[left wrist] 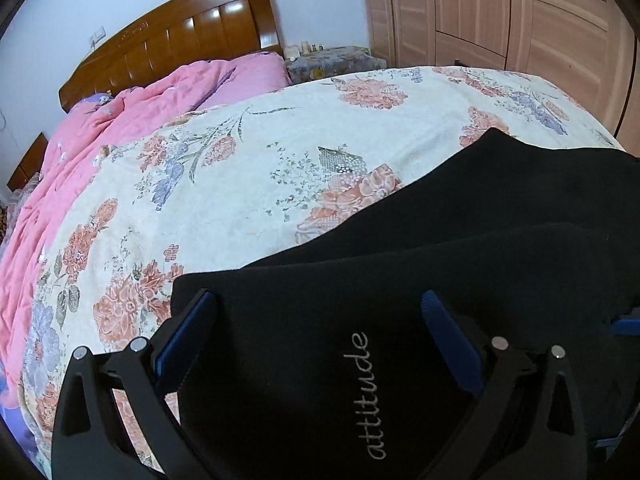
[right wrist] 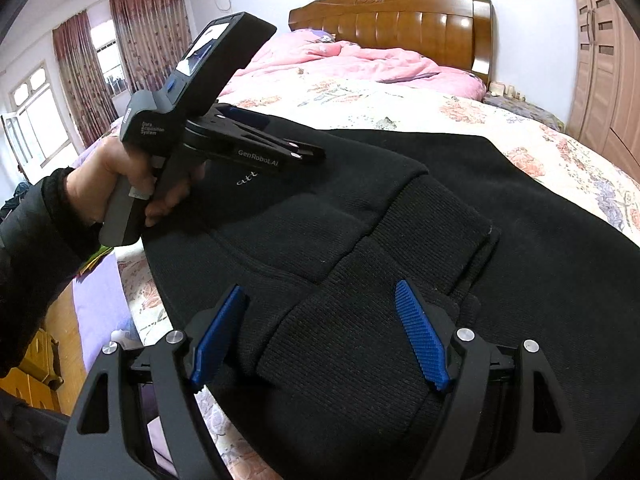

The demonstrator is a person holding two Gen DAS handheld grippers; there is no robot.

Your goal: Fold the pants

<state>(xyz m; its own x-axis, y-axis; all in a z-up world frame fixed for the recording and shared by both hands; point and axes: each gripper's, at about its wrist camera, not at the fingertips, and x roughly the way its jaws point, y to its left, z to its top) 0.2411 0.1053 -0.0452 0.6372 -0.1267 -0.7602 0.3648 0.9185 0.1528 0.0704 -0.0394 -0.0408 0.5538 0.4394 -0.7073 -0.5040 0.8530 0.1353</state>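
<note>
We see the pants (right wrist: 320,216) stretching left to right across the bed (right wrist: 560,152) — ribbed cuffs (right wrist: 360,340) directly under our spread right gripper (right wrist: 320,336), printed end under the spread left gripper (left wrist: 320,336).

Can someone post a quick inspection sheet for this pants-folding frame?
Surface: bed with floral cover, pink duvet bunched near the headboard.
Job's things: black pants partly folded on the cover; ribbed cuffs lie nearest the right gripper; "attitude" lettering visible.
Clutter: small bottles on the nightstand.
Grippers: left gripper open over the lettering; right gripper open, straddling the cuffs, pads not pressing.
Cables: nothing seen.
Surroundings: wardrobe, curtained windows.
</note>
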